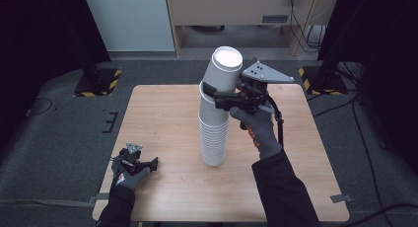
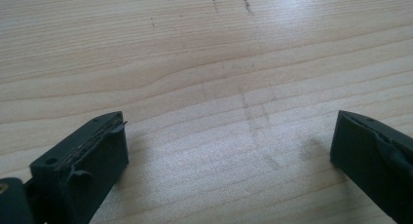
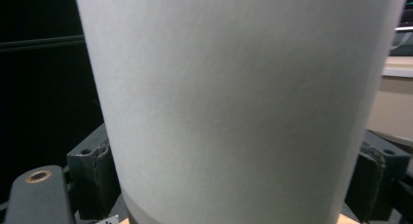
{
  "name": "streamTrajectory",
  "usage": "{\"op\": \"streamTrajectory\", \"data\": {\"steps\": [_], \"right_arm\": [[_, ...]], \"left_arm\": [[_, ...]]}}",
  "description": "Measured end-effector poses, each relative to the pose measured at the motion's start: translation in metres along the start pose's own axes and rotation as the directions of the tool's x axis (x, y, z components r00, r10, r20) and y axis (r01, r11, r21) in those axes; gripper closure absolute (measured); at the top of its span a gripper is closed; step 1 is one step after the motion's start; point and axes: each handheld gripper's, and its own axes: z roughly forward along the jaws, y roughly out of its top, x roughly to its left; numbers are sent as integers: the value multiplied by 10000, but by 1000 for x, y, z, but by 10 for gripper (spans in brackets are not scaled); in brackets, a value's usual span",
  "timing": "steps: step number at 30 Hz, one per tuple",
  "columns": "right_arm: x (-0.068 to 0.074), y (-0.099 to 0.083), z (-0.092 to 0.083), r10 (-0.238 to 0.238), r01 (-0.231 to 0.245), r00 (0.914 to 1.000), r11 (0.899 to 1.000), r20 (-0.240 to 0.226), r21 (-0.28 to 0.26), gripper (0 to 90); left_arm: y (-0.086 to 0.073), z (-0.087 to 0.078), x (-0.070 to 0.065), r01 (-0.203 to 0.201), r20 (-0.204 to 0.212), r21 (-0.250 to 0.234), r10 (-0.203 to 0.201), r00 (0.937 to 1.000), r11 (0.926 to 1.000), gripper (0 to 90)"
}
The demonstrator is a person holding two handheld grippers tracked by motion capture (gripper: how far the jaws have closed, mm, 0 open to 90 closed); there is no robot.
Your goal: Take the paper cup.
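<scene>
A tall stack of white paper cups (image 1: 214, 138) stands upside down in the middle of the wooden table (image 1: 162, 113). The top cup (image 1: 226, 69) sits raised and slightly tilted above the others. My right gripper (image 1: 217, 94) is shut on this top cup from the right, one jaw on each side of its wall. In the right gripper view the cup's white wall (image 3: 234, 87) runs between the two jaws of that gripper (image 3: 236, 177). My left gripper (image 1: 149, 164) rests low at the table's front left, open. Its jaws (image 2: 229, 156) stand wide apart over bare wood.
Two stand bases with yellow-black stripes sit on the floor beyond the table, at the back left (image 1: 98, 83) and back right (image 1: 315, 78). Cables (image 1: 345, 108) trail over the grey floor on the right. A pale cabinet (image 1: 236, 10) stands at the back.
</scene>
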Motion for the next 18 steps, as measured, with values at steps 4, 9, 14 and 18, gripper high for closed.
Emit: {"op": "streamTrajectory", "data": {"steps": [4, 9, 14, 18], "right_arm": [[-1, 2, -5, -8, 8, 10000, 10000, 26, -69, 134], [-5, 4, -15, 96, -92, 9998, 9998, 179, -191, 134], [-9, 5, -33, 73, -62, 9993, 9996, 365, -286, 134], [-11, 4, -41, 133, -118, 9986, 9995, 520, -280, 134]], "left_arm": [[0, 0, 0, 1, 0, 1, -1, 10000, 10000, 0], [0, 0, 0, 2, 2, 0, -2, 10000, 10000, 0], [0, 0, 0, -1, -2, 0, 1, 10000, 10000, 0], [0, 0, 0, -22, 5, 20, 22, 10000, 10000, 0]]}}
